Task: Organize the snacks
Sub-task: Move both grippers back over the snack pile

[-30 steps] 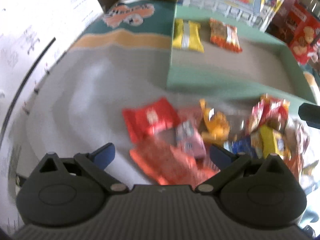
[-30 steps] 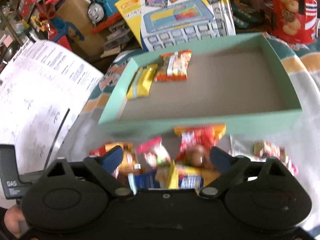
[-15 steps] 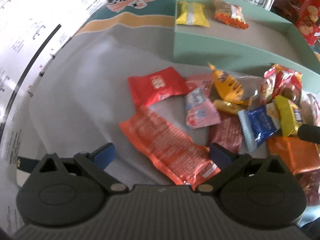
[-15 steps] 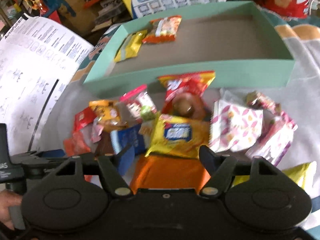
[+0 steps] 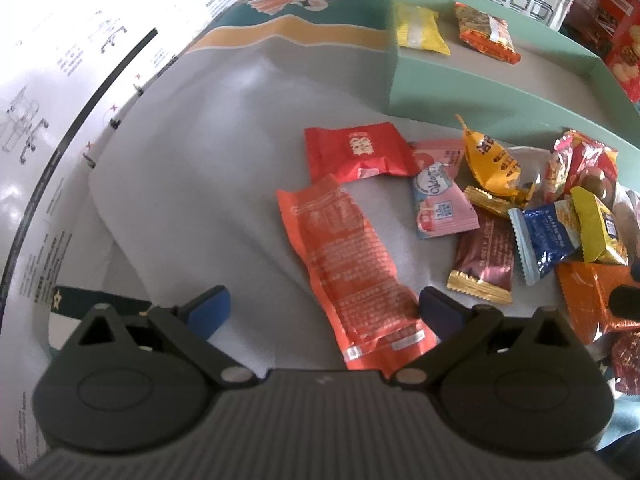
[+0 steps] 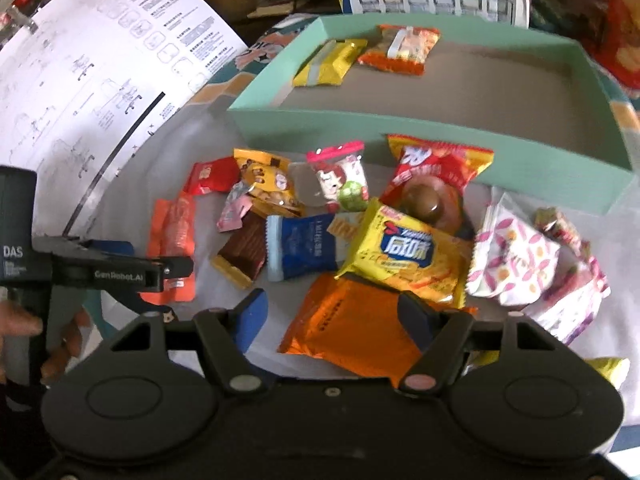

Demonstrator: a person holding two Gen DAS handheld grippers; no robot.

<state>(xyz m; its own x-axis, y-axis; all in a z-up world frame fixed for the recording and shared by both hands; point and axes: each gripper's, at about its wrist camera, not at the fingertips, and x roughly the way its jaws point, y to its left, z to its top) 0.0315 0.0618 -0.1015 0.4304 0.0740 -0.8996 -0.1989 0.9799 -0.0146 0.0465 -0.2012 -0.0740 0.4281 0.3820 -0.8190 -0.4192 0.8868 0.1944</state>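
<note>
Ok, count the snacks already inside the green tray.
2. A yellow packet lies at the far left corner of the green tray, and an orange packet sits just right of it. The rest of the tray floor shows bare.

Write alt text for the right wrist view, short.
The right gripper, jaws open, hovers over an orange packet at the near edge of a snack pile on grey cloth. Beyond the pile, a green tray holds a yellow packet and an orange-and-white packet; the left gripper enters at left.
</note>
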